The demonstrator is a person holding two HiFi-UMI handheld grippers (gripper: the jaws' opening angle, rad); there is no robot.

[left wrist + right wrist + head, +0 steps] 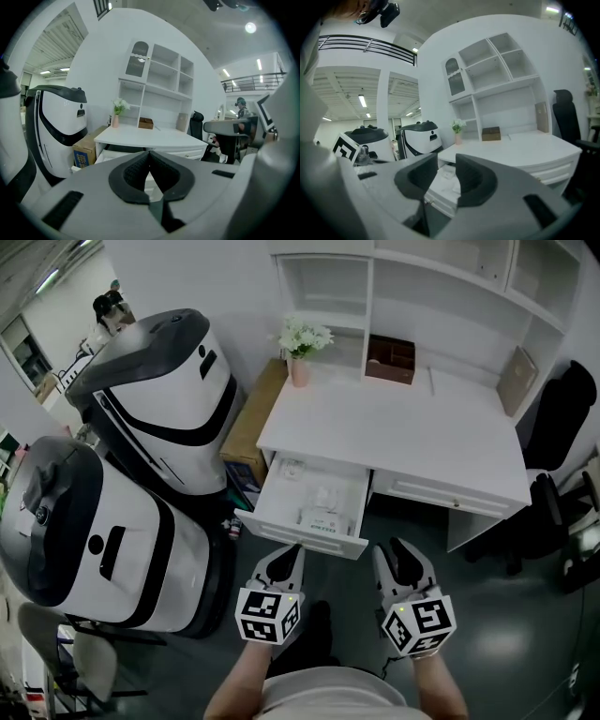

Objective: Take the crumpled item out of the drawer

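Observation:
The white desk (403, 427) has its left drawer (300, 538) pulled out. Inside lies a white crumpled item (325, 497), with a flat printed packet (319, 518) in front of it and another pale item (292, 468) at the back. My left gripper (289, 554) hovers just in front of the drawer's front panel, and its pads meet at the tips in the left gripper view (150, 154). My right gripper (394, 549) is to the right of the drawer, open, with nothing between its fingers (446, 164). The drawer (440, 187) shows through that gap.
Two large white-and-black machines (178, 390) (94, 531) stand at the left, close to the drawer. A cardboard box (251, 413) sits between them and the desk. On the desk are a flower vase (300, 362) and a brown box (390, 359). A black office chair (562, 418) is at the right.

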